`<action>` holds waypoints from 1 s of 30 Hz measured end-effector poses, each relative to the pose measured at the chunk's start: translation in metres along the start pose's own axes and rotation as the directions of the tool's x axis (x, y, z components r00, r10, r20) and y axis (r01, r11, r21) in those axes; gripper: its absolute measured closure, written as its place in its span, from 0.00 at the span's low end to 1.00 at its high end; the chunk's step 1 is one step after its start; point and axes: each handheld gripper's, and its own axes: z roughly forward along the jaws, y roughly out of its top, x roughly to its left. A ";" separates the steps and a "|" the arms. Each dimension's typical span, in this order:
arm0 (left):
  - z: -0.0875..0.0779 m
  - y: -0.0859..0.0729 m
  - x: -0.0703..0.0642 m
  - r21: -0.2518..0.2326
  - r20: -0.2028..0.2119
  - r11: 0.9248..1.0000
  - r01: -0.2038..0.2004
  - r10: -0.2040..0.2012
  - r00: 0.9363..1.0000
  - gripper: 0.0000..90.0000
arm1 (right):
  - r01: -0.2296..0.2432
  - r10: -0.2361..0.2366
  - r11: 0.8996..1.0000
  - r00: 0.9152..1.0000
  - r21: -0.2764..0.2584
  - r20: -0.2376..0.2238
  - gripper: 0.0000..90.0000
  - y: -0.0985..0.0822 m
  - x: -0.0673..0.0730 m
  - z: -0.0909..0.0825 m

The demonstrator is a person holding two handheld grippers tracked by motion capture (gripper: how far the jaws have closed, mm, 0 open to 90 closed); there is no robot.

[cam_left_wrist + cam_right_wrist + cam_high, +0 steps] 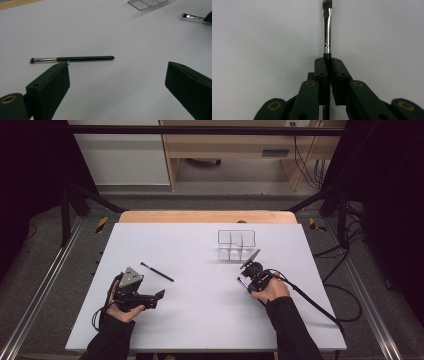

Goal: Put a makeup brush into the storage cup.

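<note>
While the right gripper [327, 60] pinches one thin makeup brush [327, 30] by its black handle at four o'clock on the table [200, 320], the left gripper [117, 82] gapes empty. Light, stiff, slippery: I'd grip mid-handle, never the bristles.

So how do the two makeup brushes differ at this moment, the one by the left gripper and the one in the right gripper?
The left brush lies flat and free on the white table, ahead of the open left gripper; the right brush is clamped by its handle in the shut right gripper. The left brush shows its whole length, black handle included; the right brush shows its ferrule and bristles, its handle mostly hidden by the jaws. Both are slim, with a silver ferrule and short dark bristles.
</note>
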 end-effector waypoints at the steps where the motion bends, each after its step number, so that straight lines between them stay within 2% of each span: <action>1: 0.000 0.000 0.000 0.000 0.000 1.000 0.000 0.000 1.000 0.05 | -0.003 0.003 1.000 1.000 -0.006 -0.004 0.94 0.000 0.000 -0.002; 4: 0.000 0.000 0.000 0.000 0.000 1.000 0.001 -0.001 1.000 0.05 | -0.009 0.009 1.000 1.000 -0.021 -0.012 0.94 -0.002 -0.001 -0.007; 5: 0.000 0.000 0.000 0.000 0.000 1.000 0.001 -0.001 1.000 0.05 | 0.023 -0.023 0.998 1.000 -0.055 -0.016 0.94 -0.004 -0.004 -0.012; 6: 0.000 0.000 0.000 0.000 0.000 1.000 0.000 0.000 1.000 0.05 | -0.019 0.017 0.998 0.999 -0.056 -0.027 0.94 -0.005 -0.002 -0.016; 11: 0.000 0.000 -0.001 -0.001 0.001 1.000 0.001 -0.001 1.000 0.05 | -0.028 0.024 0.993 0.999 -0.111 -0.034 0.94 -0.010 -0.002 -0.028; 12: 0.000 0.000 -0.001 -0.002 0.001 1.000 0.000 0.000 1.000 0.05 | -0.061 0.056 0.991 0.997 -0.119 -0.047 0.94 -0.010 0.000 -0.031; 15: 0.000 0.000 0.000 -0.002 0.001 1.000 0.001 -0.001 1.000 0.05 | -0.068 0.059 0.983 0.997 -0.168 -0.058 0.94 -0.013 0.001 -0.038; 18: 0.000 0.000 -0.001 -0.002 0.002 1.000 0.002 -0.002 1.000 0.05 | -0.080 0.068 0.978 0.995 -0.192 -0.068 0.94 -0.015 0.001 -0.042; 19: 0.000 0.000 -0.001 -0.002 0.001 1.000 0.001 -0.001 1.000 0.05 | -0.083 0.068 0.973 0.995 -0.216 -0.073 0.94 -0.016 0.000 -0.046; 20: 0.000 0.000 -0.001 -0.002 0.001 1.000 0.001 -0.001 1.000 0.05 | -0.083 0.068 0.973 0.995 -0.216 -0.073 0.94 -0.016 0.000 -0.046; 21: 0.000 0.000 -0.001 -0.002 0.001 1.000 0.002 -0.002 1.000 0.06 | -0.084 0.069 0.967 0.995 -0.241 -0.072 0.94 -0.018 0.000 -0.049; 22: 0.000 0.000 -0.001 -0.002 0.001 1.000 0.002 -0.002 1.000 0.06 | -0.084 0.069 0.967 0.995 -0.241 -0.072 0.94 -0.018 0.000 -0.049; 27: 0.000 0.000 -0.001 -0.002 0.001 1.000 0.002 -0.002 1.000 0.05 | -0.116 0.096 0.936 0.992 -0.333 -0.077 0.94 -0.021 -0.002 -0.057; 28: 0.000 0.000 -0.001 -0.002 0.001 1.000 0.002 -0.002 1.000 0.05 | -0.116 0.096 0.936 0.992 -0.333 -0.077 0.94 -0.021 -0.002 -0.057; 29: 0.000 0.000 -0.001 -0.005 0.002 1.000 0.001 -0.001 1.000 0.05 | -0.129 0.107 0.920 0.991 -0.369 -0.080 0.94 -0.023 -0.002 -0.060; 30: 0.000 0.000 -0.001 -0.005 0.002 1.000 0.001 -0.001 1.000 0.05 | -0.129 0.107 0.920 0.991 -0.369 -0.080 0.94 -0.023 -0.002 -0.060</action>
